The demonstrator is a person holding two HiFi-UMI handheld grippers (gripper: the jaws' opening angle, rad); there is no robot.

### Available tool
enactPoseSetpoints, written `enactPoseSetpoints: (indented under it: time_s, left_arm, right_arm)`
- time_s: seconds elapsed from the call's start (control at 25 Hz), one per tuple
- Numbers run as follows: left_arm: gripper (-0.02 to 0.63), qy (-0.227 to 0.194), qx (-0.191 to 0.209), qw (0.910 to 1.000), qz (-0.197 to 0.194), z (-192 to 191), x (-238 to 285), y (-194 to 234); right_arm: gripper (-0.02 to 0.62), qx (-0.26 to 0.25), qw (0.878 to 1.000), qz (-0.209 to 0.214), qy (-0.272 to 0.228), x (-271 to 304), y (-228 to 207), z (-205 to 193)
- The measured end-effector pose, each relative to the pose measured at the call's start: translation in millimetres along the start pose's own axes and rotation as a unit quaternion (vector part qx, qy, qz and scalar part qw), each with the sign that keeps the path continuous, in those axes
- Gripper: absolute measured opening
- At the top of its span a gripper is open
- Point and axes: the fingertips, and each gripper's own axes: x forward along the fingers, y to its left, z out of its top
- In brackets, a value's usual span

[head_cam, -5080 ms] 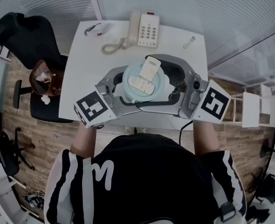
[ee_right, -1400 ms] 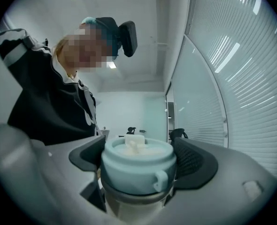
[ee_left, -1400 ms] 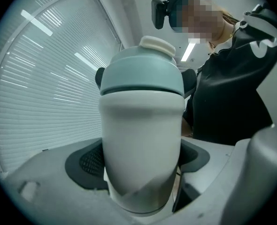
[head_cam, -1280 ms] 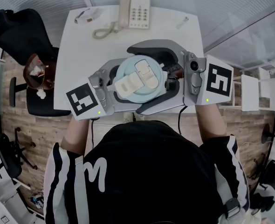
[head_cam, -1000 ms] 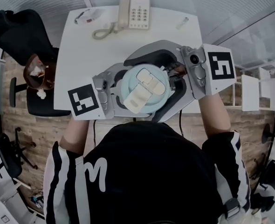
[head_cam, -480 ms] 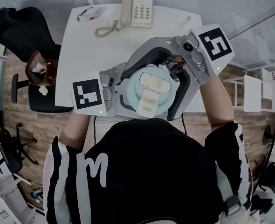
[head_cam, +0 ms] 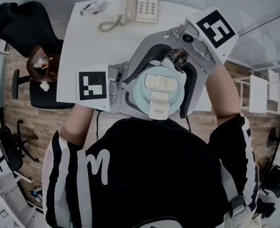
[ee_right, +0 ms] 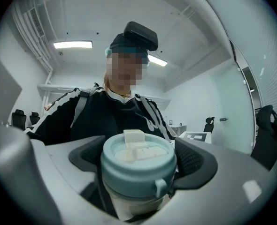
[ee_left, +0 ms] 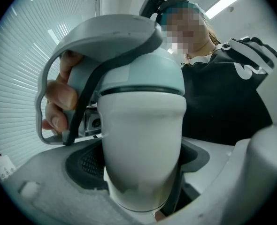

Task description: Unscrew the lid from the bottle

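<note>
While the left forearm runs in from the person's left side, the left gripper [ee_left: 145, 186] points across toward the right. Its jaws clamp the white rounded plastic bottle [ee_left: 143, 144] low on the body, touching both sides. Right forearm angles up from lower right, wrist bent so the right gripper [ee_right: 138, 170] aims back at the chest. Its jaws pinch the pale blue round lid [head_cam: 158, 87] from opposite sides. Bottle is upright btwn both grippers, above the near edge of the white table [head_cam: 97, 42], lid on top & its white flip tab pointing at the person. White desk phone [head_cam: 146, 6] sits at the far edge.
</note>
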Motion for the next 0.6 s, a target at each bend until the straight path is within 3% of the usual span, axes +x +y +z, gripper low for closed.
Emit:
enactPoseSetpoints:
  time_s: [0.12,0.24,0.32,0.44,0.6]
  left_arm:
    - [0.43,-0.007,0.005,0.9999,0.005,-0.9,-6.9,1.0]
    - [0.43,-0.024,0.005,0.9988,0.042,2.2,-23.0,9.0]
    - [0.43,-0.035,0.004,0.996,0.082,4.1,-36.0,19.0]
    - [0.43,-0.052,0.003,0.9848,0.165,6.6,-56.8,40.4]
    - [0.43,-0.054,-0.015,0.9583,0.28,1.5,-83.3,72.3]
  right_arm:
    - [0.459,0.0,1.0,-0.018,-0.007,0.4,-8.4,2.2]
    - [0.459,-0.019,0.993,-0.112,-0.03,-10.8,-28.0,12.2]
    - [0.459,-0.041,0.98,-0.186,-0.05,-24.3,-39.5,22.2]
    - [0.459,-0.079,0.949,-0.3,-0.058,-38.8,-50.3,34.0]
    - [0.46,-0.129,0.875,-0.465,-0.037,-42.7,-60.9,38.1]
